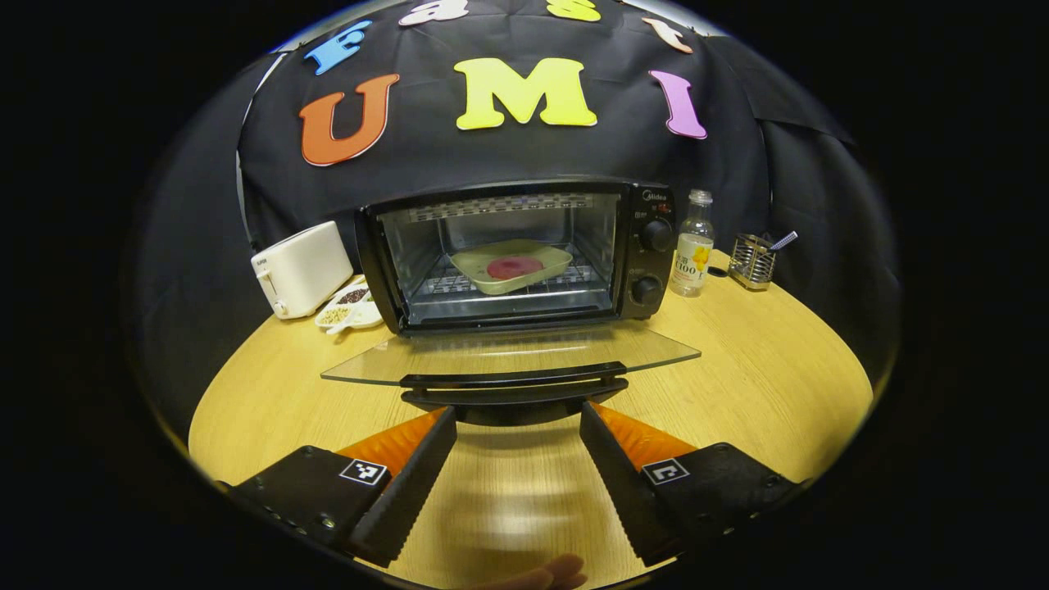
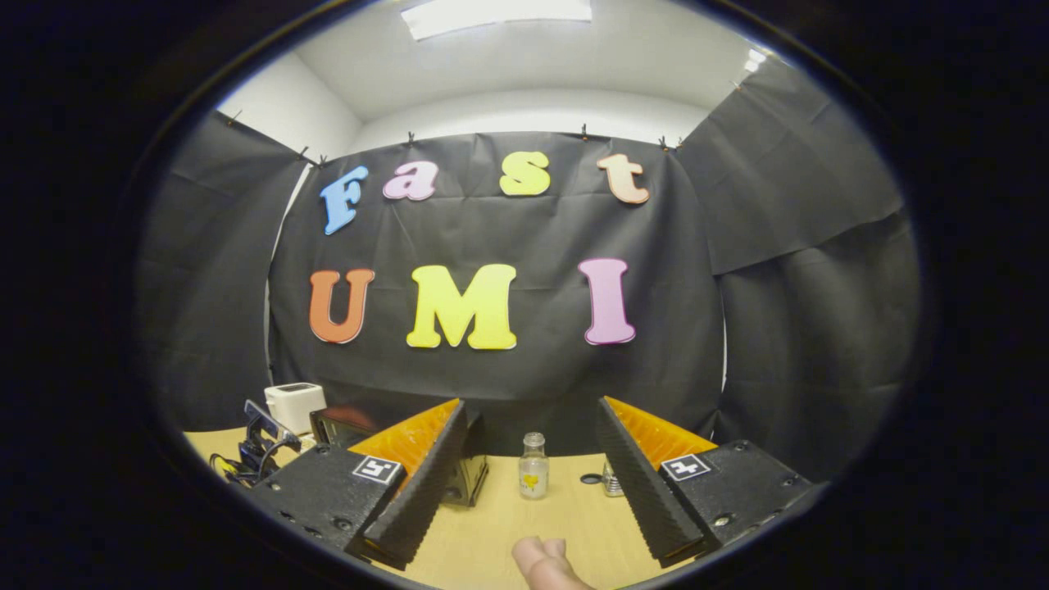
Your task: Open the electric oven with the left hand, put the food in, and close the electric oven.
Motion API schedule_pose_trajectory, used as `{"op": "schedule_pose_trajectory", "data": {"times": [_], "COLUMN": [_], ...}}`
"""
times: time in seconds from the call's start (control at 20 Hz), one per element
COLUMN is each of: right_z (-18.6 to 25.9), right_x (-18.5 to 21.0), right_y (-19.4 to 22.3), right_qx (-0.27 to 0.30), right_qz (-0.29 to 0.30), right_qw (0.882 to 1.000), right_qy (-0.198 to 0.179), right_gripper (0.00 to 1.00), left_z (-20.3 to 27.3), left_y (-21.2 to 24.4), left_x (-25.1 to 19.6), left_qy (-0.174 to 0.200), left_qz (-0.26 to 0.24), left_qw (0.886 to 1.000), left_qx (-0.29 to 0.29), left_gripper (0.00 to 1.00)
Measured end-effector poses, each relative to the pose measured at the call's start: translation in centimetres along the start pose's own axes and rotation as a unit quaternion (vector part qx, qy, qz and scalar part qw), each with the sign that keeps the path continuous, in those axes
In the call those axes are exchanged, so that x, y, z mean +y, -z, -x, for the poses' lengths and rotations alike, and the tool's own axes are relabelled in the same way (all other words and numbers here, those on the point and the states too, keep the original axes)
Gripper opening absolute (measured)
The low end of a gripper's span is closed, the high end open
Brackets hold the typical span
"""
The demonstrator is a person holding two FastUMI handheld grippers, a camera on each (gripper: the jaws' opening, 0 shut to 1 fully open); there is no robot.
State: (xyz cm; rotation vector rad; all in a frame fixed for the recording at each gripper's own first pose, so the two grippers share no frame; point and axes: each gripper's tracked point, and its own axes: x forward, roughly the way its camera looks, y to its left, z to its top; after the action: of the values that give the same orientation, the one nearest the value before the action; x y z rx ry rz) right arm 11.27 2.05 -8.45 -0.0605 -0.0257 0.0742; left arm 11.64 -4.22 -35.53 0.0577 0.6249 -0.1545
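The oven (image 1: 524, 254) stood at the back of the counter (image 1: 762, 393), a boxy black metal case with its glass door (image 1: 508, 354) folded down flat toward me and a black bar handle (image 1: 515, 385) along the door's front edge. Inside, on the wire rack (image 1: 459, 284), sat one pale rectangular dish (image 1: 510, 266) with rounded corners, holding a single round red piece of food (image 1: 515, 266). Two round knobs (image 1: 656, 235) sat one above the other on the oven's right panel.

My left tongs (image 1: 516, 426) were spread wide and held nothing; their ridged inner faces flanked the handle just short of it, not touching it. My right tongs (image 2: 529, 479) were likewise wide apart and empty, raised above the counter.

Left of the oven stood one smooth white toaster (image 1: 301, 269), and in front of it a small white dish of seeds (image 1: 351, 307). To the oven's right stood one clear bottle (image 1: 692, 244) with a yellow label, then a wire mesh holder (image 1: 752, 262). The counter was pale wood grain.
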Motion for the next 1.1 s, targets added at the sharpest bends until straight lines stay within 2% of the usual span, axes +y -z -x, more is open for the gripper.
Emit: {"op": "schedule_pose_trajectory", "data": {"times": [0.05,0.1,0.2,0.25,0.3,0.5,0.55,0.6,0.8,1.1], "right_z": [0.1,0.1,0.2,0.3,0.6,1.8,2.3,2.9,5.2,8.5], "right_x": [0.1,0.1,-0.1,-0.2,-0.1,-0.1,0.1,0.1,-0.9,-0.8], "right_y": [0.0,-0.2,-0.7,-0.9,-1.4,-3.0,-3.1,-3.4,-4.8,-6.0], "right_qx": [-0.001,-0.002,-0.005,-0.008,-0.011,-0.025,-0.023,-0.022,-0.022,-0.011], "right_qz": [0.003,0.007,0.019,0.024,0.030,0.057,0.058,0.056,0.043,0.037], "right_qw": [1.000,1.000,1.000,1.000,0.999,0.998,0.998,0.998,0.999,0.999], "right_qy": [-0.001,-0.001,0.003,0.005,0.005,0.005,0.000,-0.003,0.015,0.014], "right_gripper": [1.00,0.95,0.95,1.00,0.95,0.96,0.96,0.96,0.96,0.96], "left_z": [0.0,0.0,0.0,-0.1,-0.2,-0.5,-0.7,-1.0,-2.0,-2.5], "left_y": [-0.4,-0.7,-1.8,-2.6,-3.4,-6.3,-7.0,-7.7,-9.8,-11.8], "left_x": [0.1,0.1,0.1,0.3,0.3,0.6,0.8,0.9,1.1,3.5], "left_qy": [0.000,0.000,0.000,0.000,0.000,-0.003,-0.004,-0.005,-0.002,-0.035], "left_qz": [-0.001,0.000,0.001,0.003,0.003,-0.006,-0.006,-0.003,0.006,-0.014], "left_qw": [1.000,1.000,1.000,1.000,1.000,0.999,0.998,0.998,0.997,0.997], "left_qx": [-0.004,-0.006,-0.015,-0.023,-0.030,-0.054,-0.060,-0.066,-0.074,-0.069], "left_gripper": [0.97,0.97,0.97,0.97,0.98,0.98,1.00,0.98,0.97,0.95]}}
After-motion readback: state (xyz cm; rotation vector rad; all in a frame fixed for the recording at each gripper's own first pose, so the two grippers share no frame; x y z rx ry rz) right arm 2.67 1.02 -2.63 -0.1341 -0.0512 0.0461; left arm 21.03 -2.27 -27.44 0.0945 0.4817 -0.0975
